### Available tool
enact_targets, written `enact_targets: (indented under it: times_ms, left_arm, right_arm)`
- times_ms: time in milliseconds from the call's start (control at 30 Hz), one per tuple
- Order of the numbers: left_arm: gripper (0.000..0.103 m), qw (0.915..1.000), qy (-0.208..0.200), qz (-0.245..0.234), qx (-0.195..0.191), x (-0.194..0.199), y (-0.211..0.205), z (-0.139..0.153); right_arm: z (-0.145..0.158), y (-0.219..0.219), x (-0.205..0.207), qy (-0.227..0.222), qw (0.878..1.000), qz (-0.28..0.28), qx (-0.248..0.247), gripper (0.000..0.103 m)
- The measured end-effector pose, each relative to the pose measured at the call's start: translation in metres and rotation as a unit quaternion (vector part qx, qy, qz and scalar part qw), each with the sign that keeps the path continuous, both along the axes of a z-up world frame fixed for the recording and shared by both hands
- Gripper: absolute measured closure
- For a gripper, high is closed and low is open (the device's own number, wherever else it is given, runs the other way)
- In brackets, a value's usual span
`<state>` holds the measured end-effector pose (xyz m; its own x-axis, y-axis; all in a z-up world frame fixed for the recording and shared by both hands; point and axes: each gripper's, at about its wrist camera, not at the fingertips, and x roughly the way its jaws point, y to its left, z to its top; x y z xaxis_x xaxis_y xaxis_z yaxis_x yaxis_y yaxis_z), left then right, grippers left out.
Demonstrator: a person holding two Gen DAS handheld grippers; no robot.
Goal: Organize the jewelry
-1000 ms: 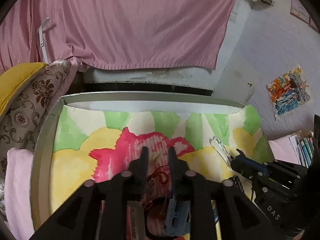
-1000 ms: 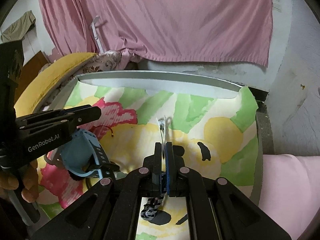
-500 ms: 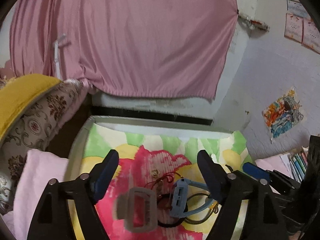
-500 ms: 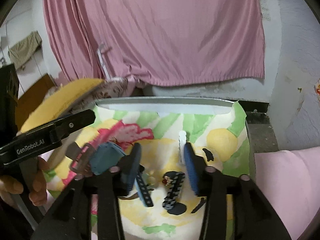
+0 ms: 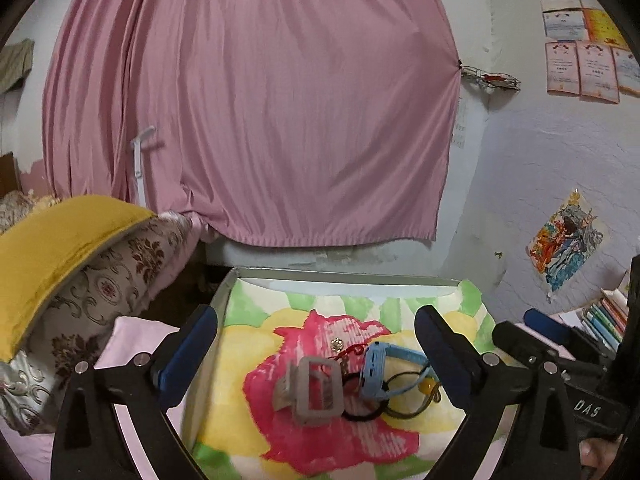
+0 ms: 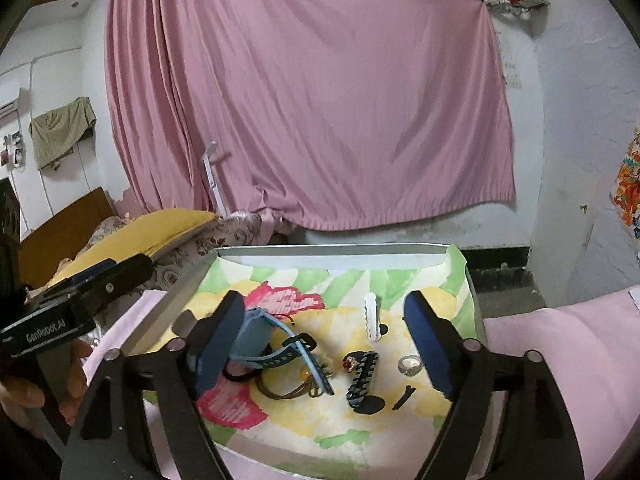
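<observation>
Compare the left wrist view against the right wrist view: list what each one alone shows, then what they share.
Left wrist only: the grey hair claw in full and the books.
Right wrist only: the white hair clip, black hair clip, silver ring.
Both: the blue watch, floral tray, pink curtain.

Black hand-held gripper (image 5: pixel 316 328), blue pads (image 5: pixel 188 348)

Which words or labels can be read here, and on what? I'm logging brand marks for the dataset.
"GenRobot.AI": side of the left gripper body, seen from the right wrist view.
"DAS": right gripper body, seen from the left wrist view; possibly cut off.
Wall certificates: too small to read.
</observation>
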<state>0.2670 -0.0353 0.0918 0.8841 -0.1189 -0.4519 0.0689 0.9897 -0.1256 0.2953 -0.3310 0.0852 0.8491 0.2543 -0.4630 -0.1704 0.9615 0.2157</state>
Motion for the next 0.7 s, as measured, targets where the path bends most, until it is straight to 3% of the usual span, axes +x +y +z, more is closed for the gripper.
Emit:
enact_targets:
  times_ms: [200, 700]
  left_arm:
    - [0.0, 0.9997, -0.024, 0.001, 0.007, -0.033, 0.002, 0.0]
    - [0.0, 0.9984, -0.057, -0.003, 0.002, -0.104, 0.011, -0.007]
  right_arm:
    - [0.008, 0.002, -0.03, -0.022, 1.0, -0.011, -0.005, 0.008]
    - [0.018, 0.001, -0.11, -0.066, 0.998, -0.014, -0.017, 0.005]
